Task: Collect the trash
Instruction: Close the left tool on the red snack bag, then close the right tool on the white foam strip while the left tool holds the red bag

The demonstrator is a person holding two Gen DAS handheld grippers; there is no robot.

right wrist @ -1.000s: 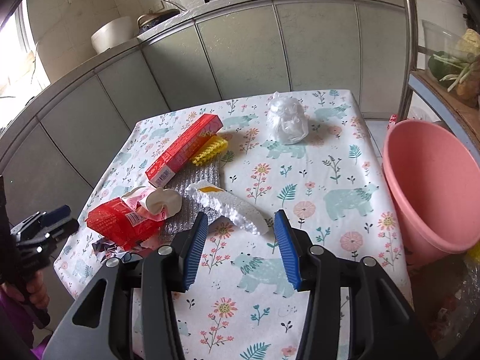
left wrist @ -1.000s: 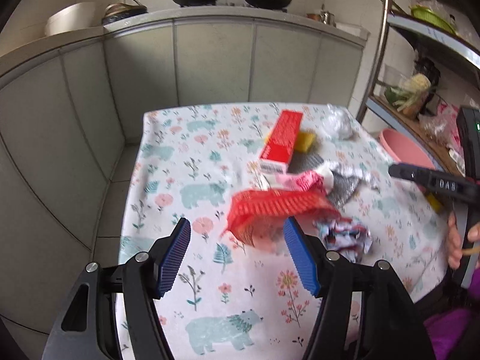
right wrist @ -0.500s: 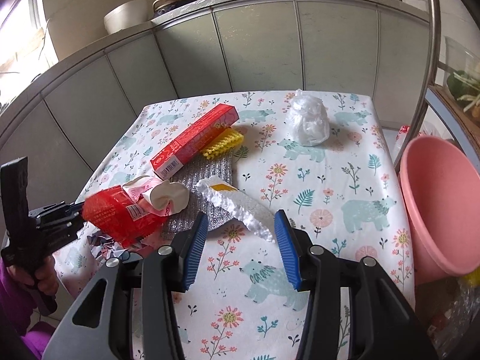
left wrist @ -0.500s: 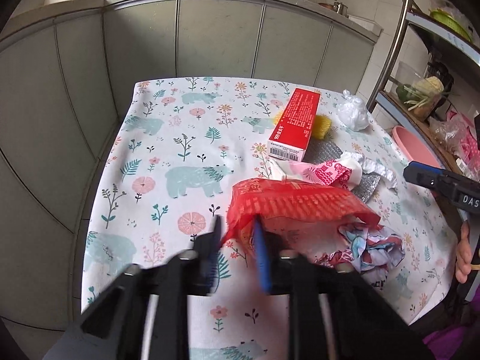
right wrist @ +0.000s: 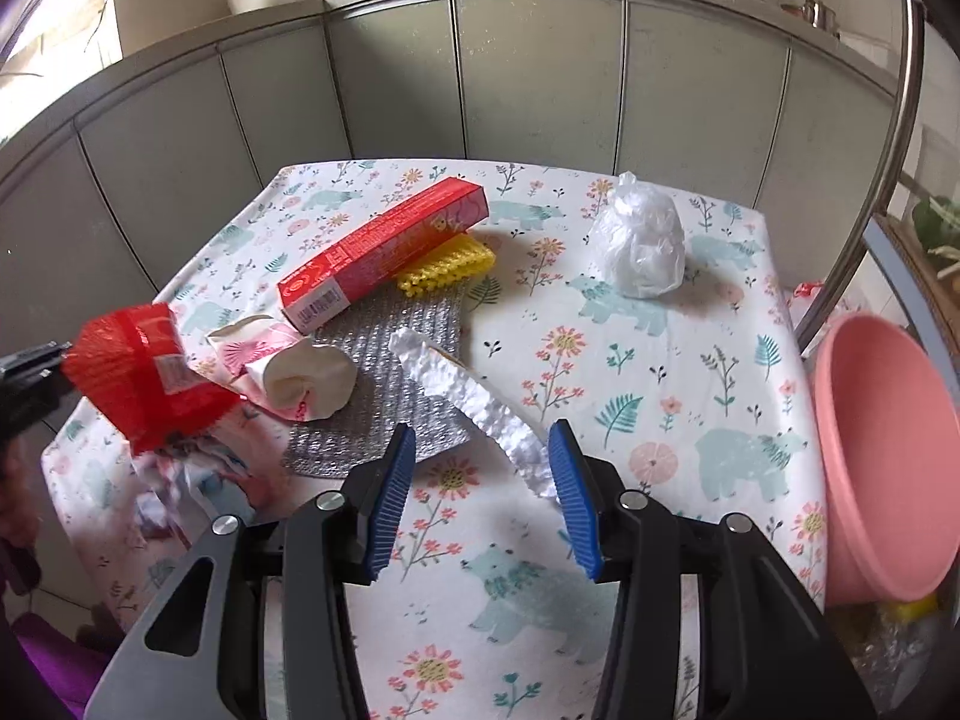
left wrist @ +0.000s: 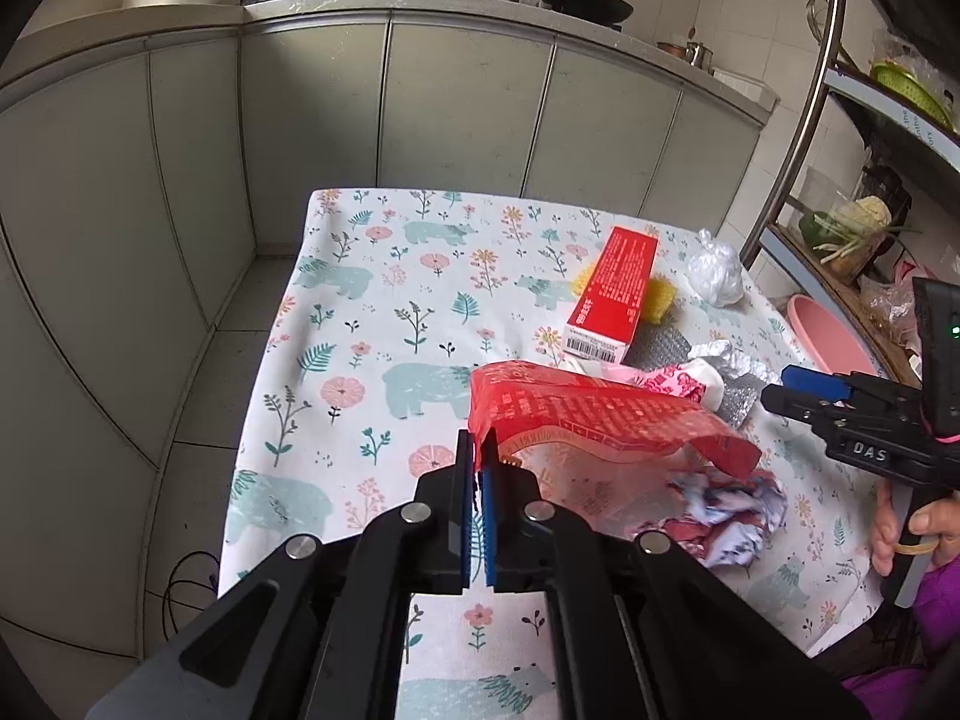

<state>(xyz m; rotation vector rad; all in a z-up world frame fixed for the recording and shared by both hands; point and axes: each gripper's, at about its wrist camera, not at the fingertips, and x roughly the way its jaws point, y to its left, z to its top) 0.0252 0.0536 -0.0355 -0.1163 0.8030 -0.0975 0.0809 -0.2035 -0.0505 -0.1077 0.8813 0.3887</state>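
My left gripper (left wrist: 478,450) is shut on the near edge of a red plastic bag (left wrist: 600,414), whose mouth gapes toward the right. In the right wrist view the red bag (right wrist: 132,372) hangs from that gripper (right wrist: 30,372) at the far left. My right gripper (right wrist: 483,429) stands open low over the table, with the near end of a white foam strip (right wrist: 474,396) between its fingertips; the pads do not press on it. A crumpled printed paper (left wrist: 726,504) lies beside the bag. The right gripper (left wrist: 792,387) also shows in the left wrist view.
On the floral tablecloth (right wrist: 660,360) lie a red carton (right wrist: 384,252), a yellow ridged piece (right wrist: 447,264), a silver foil sheet (right wrist: 414,324), a pink-and-white wrapper (right wrist: 300,372) and a knotted white plastic bag (right wrist: 645,246). A pink basin (right wrist: 888,450) stands off the table's right edge.
The left jaws have closed on the red bag's edge, and the bag now stands up from the cloth. The right gripper has come closer to the foam strip, still open.
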